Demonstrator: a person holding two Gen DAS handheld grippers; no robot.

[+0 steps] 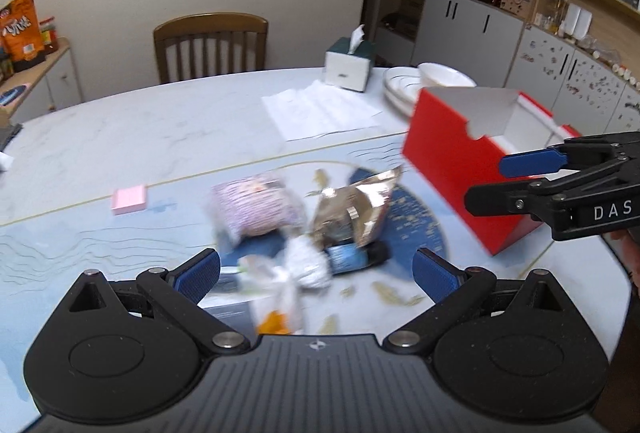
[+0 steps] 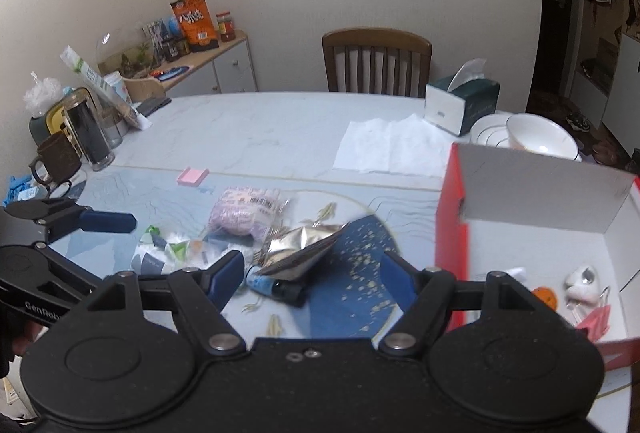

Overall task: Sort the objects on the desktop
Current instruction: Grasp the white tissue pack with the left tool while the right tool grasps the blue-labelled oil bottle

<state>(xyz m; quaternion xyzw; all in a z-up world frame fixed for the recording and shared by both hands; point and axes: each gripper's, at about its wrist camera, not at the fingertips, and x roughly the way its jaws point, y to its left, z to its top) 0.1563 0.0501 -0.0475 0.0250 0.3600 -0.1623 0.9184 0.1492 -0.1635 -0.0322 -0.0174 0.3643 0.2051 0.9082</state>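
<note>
On the pale marbled tabletop [image 1: 120, 137], a red cardboard box with a white inside [image 2: 536, 193] is standing open at the right, holding a few small trinkets. Left of it, a heap is lying on a round blue printed mat [image 2: 352, 297]: a soft pink-striped packet in clear film [image 1: 256, 209], a crinkled silver foil pouch [image 2: 300, 253] resting on a blue-and-black tube [image 1: 354, 257], and crumpled white wrappers [image 1: 304, 265]. A small pink sticky-note pad [image 1: 129, 199] is sitting apart, farther left. The left claw [image 1: 316, 273] is tilting down over the heap, released and grasping nothing. The right claw [image 2: 312, 277] is angling down likewise, spread wide and empty.
</note>
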